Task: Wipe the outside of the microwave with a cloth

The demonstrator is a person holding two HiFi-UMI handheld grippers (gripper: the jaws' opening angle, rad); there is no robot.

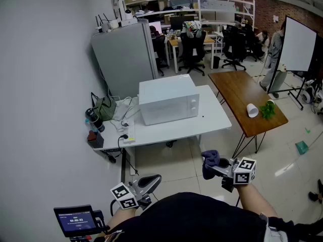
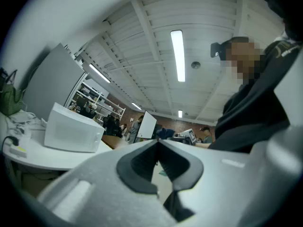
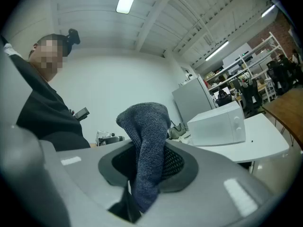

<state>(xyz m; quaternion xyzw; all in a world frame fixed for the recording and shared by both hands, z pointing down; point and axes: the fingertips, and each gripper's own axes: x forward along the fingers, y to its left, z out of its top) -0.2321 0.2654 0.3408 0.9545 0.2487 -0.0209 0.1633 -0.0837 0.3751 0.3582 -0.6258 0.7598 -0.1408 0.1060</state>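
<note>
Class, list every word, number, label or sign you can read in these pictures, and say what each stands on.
Small screen, head view's lower left: lit lines of digits, too small to read.
Microwave: no brand or label legible.
Marker cubes: black-and-white square patterns, no words.
Nothing else readable.

This is a big office. Along the top of the frame, black rolling chairs (image 1: pixel 193 48) stand at desks (image 1: pixel 174 43), with white shelves (image 1: pixel 222 5) behind. A whiteboard (image 1: pixel 299 43) stands at the upper right, near people (image 1: pixel 261 37) sitting at work.
</note>
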